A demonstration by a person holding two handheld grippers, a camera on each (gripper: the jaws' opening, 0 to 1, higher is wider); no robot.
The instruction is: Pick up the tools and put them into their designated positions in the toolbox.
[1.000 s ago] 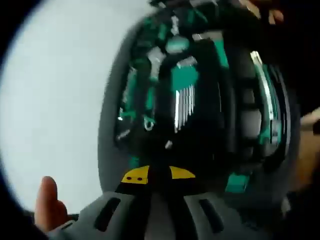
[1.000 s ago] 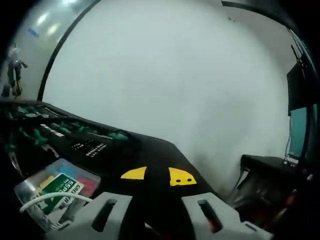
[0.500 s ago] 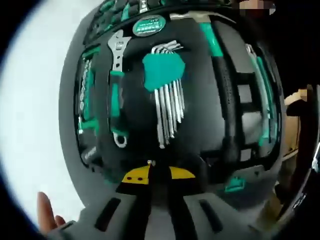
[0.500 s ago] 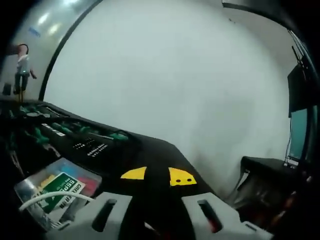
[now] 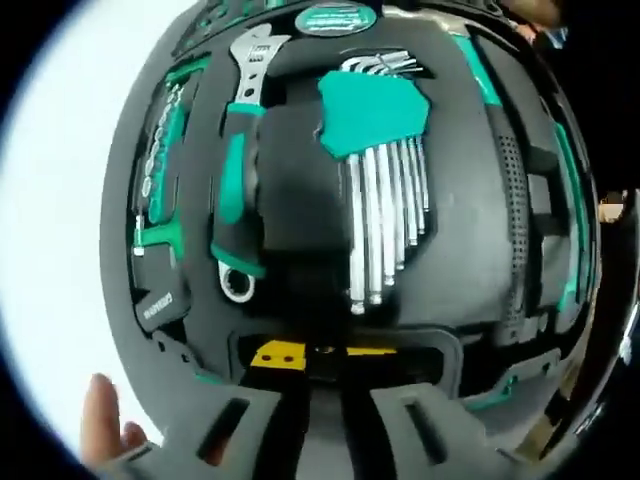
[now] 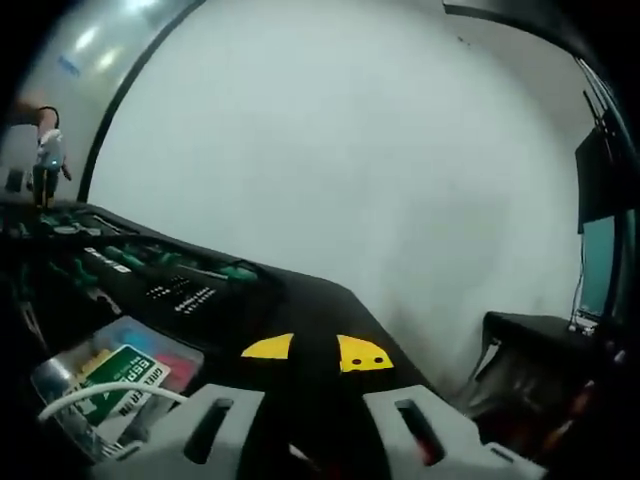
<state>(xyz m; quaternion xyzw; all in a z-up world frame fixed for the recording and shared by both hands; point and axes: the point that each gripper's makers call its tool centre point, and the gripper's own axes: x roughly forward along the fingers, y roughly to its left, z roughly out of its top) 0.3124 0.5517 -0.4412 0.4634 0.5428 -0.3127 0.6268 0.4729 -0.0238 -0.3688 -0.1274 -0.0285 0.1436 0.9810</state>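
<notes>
The open toolbox's black foam tray lies close under my left gripper. In it sit a hex key set in a teal holder, an adjustable wrench with a teal grip, and a row of bits. My left jaws stand close together, their yellow-marked tips at a recess just below the hex keys, with a small glint between them. My right gripper is shut over the toolbox's black edge, with teal-handled screwdrivers to its left.
A black ribbed handle lies along the tray's right side. Fingers of a hand show at lower left. A clear plastic box with a green label lies by a white cord. White tabletop stretches ahead; a monitor stands right.
The left gripper view has closed in on the tray, and the jaw tips now sit at the recess below the hex keys. The right gripper has not moved.
</notes>
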